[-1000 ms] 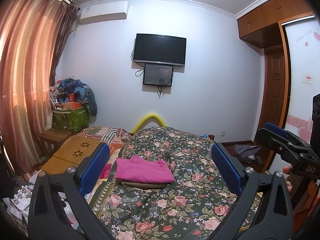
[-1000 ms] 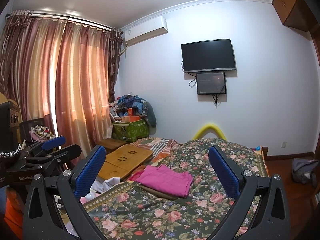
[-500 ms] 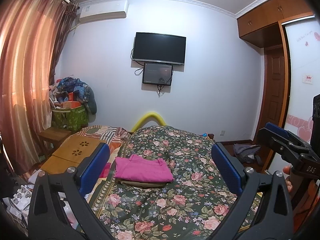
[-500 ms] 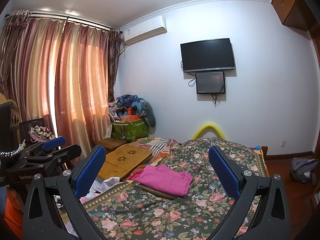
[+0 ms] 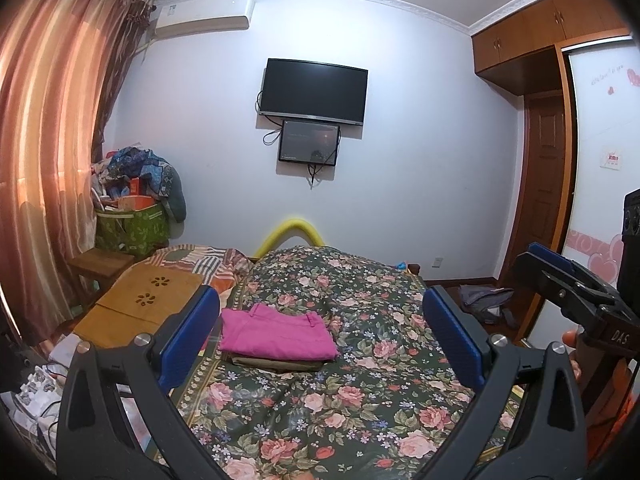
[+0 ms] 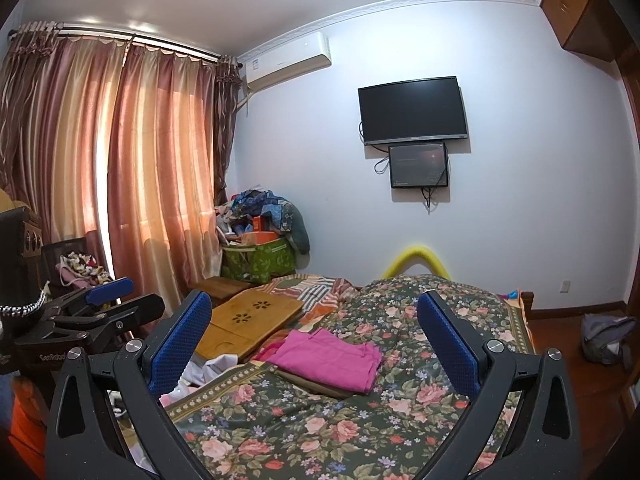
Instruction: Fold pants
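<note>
Folded pink pants [image 5: 276, 334] lie on top of a folded olive-brown garment [image 5: 280, 364] on the floral bedspread [image 5: 360, 380], left of the bed's middle. They also show in the right wrist view [image 6: 330, 358]. My left gripper [image 5: 320, 340] is open and empty, held back above the near part of the bed. My right gripper [image 6: 314, 344] is open and empty too, well short of the pants. The right gripper shows at the right edge of the left wrist view [image 5: 568, 292]; the left gripper shows at the left edge of the right wrist view [image 6: 92, 312].
A wooden lap table [image 5: 140, 308] lies at the bed's left side beside a striped blanket [image 5: 200, 258]. A green box piled with clothes [image 5: 132, 228] stands by the curtain. A grey bag [image 5: 486, 300] lies on the floor right of the bed. A TV [image 5: 314, 92] hangs on the far wall.
Both views shift only slightly; the grippers stay open and away from the pants, which have not moved.
</note>
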The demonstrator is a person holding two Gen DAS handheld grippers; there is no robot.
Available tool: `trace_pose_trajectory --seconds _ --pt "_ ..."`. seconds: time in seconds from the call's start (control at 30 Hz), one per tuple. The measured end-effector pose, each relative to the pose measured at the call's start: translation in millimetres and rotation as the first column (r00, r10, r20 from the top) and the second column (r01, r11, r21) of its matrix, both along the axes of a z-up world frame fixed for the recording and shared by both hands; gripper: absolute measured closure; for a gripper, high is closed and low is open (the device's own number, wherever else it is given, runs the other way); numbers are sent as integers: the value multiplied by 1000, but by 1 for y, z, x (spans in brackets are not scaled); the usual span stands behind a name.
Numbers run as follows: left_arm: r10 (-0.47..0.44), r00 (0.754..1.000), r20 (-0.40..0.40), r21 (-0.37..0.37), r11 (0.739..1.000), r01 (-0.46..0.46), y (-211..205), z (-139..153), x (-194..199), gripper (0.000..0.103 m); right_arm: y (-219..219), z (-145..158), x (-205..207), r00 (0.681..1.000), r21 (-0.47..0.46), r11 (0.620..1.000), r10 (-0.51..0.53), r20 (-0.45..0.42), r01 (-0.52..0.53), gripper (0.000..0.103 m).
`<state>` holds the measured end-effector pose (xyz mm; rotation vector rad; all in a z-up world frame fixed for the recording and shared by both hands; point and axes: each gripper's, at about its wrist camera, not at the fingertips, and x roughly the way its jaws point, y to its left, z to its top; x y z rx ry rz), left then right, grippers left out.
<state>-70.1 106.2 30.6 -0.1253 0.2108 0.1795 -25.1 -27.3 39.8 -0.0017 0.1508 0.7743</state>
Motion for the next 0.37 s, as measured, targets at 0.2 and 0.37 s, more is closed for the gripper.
trace_pose_trajectory --seconds 0.2,0.37 --pt "0 1000 1 1 1000 0 0 0 1 0 1 -1 0 1000 -2 1000 -2 -2 2 1" --pt "-3 1000 4 8 1000 3 -1 0 1 0 2 0 1 1000 -2 1000 -3 -7 3 1"
